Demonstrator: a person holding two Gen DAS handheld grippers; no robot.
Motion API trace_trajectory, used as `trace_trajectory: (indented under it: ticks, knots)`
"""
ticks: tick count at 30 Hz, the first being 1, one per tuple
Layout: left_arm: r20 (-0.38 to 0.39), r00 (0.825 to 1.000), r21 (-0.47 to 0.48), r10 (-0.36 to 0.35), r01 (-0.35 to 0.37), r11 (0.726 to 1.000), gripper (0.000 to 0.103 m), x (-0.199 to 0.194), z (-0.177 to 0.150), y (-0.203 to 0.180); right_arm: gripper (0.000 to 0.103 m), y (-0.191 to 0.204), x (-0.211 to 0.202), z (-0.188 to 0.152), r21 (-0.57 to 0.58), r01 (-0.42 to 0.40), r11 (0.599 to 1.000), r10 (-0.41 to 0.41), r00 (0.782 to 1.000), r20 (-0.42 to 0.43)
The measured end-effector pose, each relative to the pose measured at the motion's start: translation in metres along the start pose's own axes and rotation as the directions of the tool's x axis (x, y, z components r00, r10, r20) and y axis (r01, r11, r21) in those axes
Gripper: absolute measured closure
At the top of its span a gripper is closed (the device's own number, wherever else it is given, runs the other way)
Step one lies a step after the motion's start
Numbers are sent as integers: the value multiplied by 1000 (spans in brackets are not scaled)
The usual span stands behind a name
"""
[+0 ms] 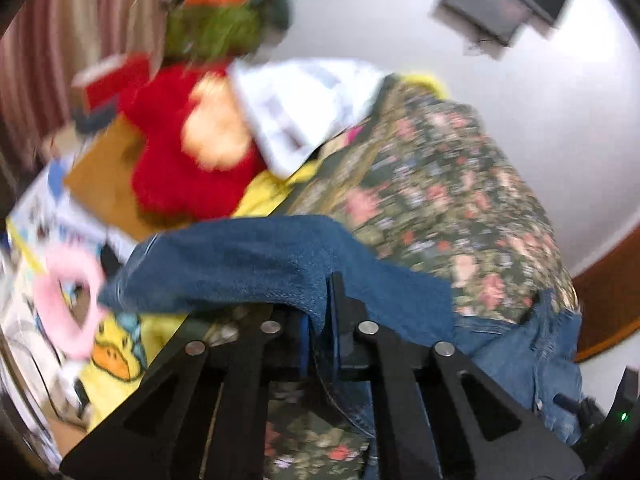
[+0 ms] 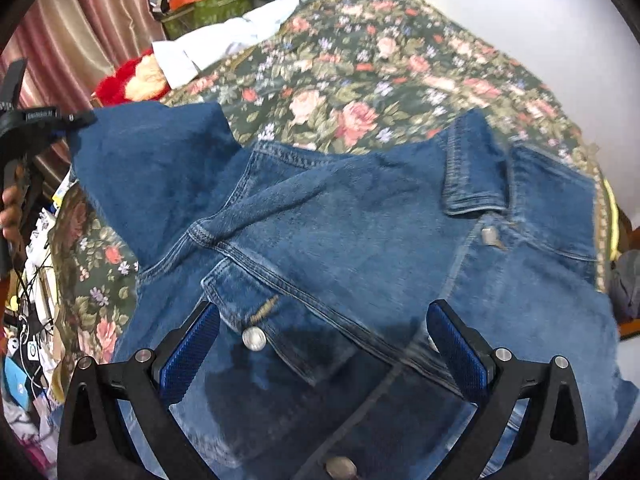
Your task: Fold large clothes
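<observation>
From the right wrist camera, a person's hand [image 2: 10, 208] sits at 9 o'clock on the frame edge, holding the left gripper [image 2: 66, 128]. Its jaws are clenched on the end of the sleeve [image 2: 152, 168] of the denim jacket [image 2: 360, 240], and the sleeve is lifted clear of the floral bedspread [image 2: 360, 72]. From the sleeve, the jacket body runs toward 3 o'clock and lies face up on the bedspread, collar [image 2: 472, 168] toward 1 o'clock. A pocket flap with a metal button [image 2: 254, 338] lies near 6 o'clock.

The right gripper [image 2: 320, 352] is released: its blue pads [image 2: 188, 352] stand wide apart above the jacket front, one on either side of the pocket flap, with no cloth pinched between them.

From the left wrist camera, which is motion-blurred, the left gripper [image 1: 320, 312] has its fingers closed together with a denim fold pinched between them. The fabric drapes from 9 o'clock across to 4 o'clock.

Beyond the jacket, at 10 o'clock, a red plush toy [image 1: 192, 152] rests beside a white garment [image 1: 304, 108]. A pink ring [image 1: 68, 304] lies at 8 o'clock over a yellow duck-print cloth [image 1: 116, 360]. A striped curtain [image 2: 80, 28] hangs at 10 o'clock.
</observation>
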State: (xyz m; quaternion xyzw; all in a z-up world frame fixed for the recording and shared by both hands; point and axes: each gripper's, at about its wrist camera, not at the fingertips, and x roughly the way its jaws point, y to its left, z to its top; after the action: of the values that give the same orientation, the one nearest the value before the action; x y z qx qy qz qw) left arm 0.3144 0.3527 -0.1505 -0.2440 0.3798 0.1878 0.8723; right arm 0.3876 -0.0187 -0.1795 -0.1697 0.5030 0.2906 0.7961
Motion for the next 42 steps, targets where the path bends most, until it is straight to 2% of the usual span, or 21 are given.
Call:
trace_trajectory:
  ticks: [4, 7, 11, 13, 15, 17, 20, 22, 25, 27, 29, 31, 34, 36, 38, 42]
  knots:
    - [102, 994, 187, -50, 31, 982, 97, -44, 2, -74, 0, -14, -33, -8, -4, 29, 1000, -29, 998, 50]
    - [99, 989, 278, -109, 78, 958, 97, -57, -7, -121, 0, -28, -59, -17, 21, 37, 999, -38, 995, 90]
    - [8, 989, 363, -149, 136, 922, 97, -42, -41, -172, 0, -48, -83, -33, 74, 12, 997, -21, 994, 112]
    - [-77, 985, 380, -157, 175, 908, 97, -23, -64, -189, 0, -60, -92, -43, 100, 6, 995, -18, 993, 113]
    - [-182, 967, 379, -180, 238, 894, 97, -1, -95, -203, 0, -69, -96, -53, 115, 6, 993, -18, 994, 105]
    - [-249, 951, 382, -180, 268, 884, 97, 13, -122, -213, 0, -77, -99, -66, 128, 13, 992, -24, 995, 92]
    - [-334, 928, 394, -164, 295, 871, 86, 29, -157, -224, 0, -87, -98, -77, 147, 22, 989, -33, 997, 70]
    - [-367, 917, 394, -154, 303, 867, 80, 33, -169, -228, 0, -92, -97, -82, 165, 16, 986, -26, 998, 57]
    - [-389, 910, 401, -144, 308, 863, 76, 30, -175, -225, 0, -91, -97, -84, 174, 11, 985, -20, 998, 53]
    - [-384, 909, 389, -165, 322, 863, 67, 17, -171, -215, 0, -87, -98, -81, 163, 14, 987, -24, 998, 64]
    - [-361, 912, 363, -197, 332, 871, 53, 3, -165, -202, 0, -81, -100, -77, 151, 20, 988, -32, 997, 77]
    - [-325, 918, 337, -227, 336, 879, 48, -11, -154, -186, 0, -73, -101, -69, 135, 17, 991, -29, 996, 90]
    - [-234, 955, 331, -182, 254, 909, 48, -29, -132, -153, 0, -54, -98, -53, 94, 6, 996, -16, 995, 102]
    - [-188, 973, 328, -137, 194, 925, 48, -35, -123, -132, 0, -36, -95, -41, 55, 7, 998, -13, 994, 109]
    - [-154, 985, 314, -80, 126, 941, 48, -37, -116, -105, 0, -11, -90, -27, 0, 3, 1000, -3, 993, 117]
    - [-131, 991, 299, -13, 52, 953, 48, -35, -115, -66, 0, 41, -71, -5, -127, -3, 992, 18, 993, 115]
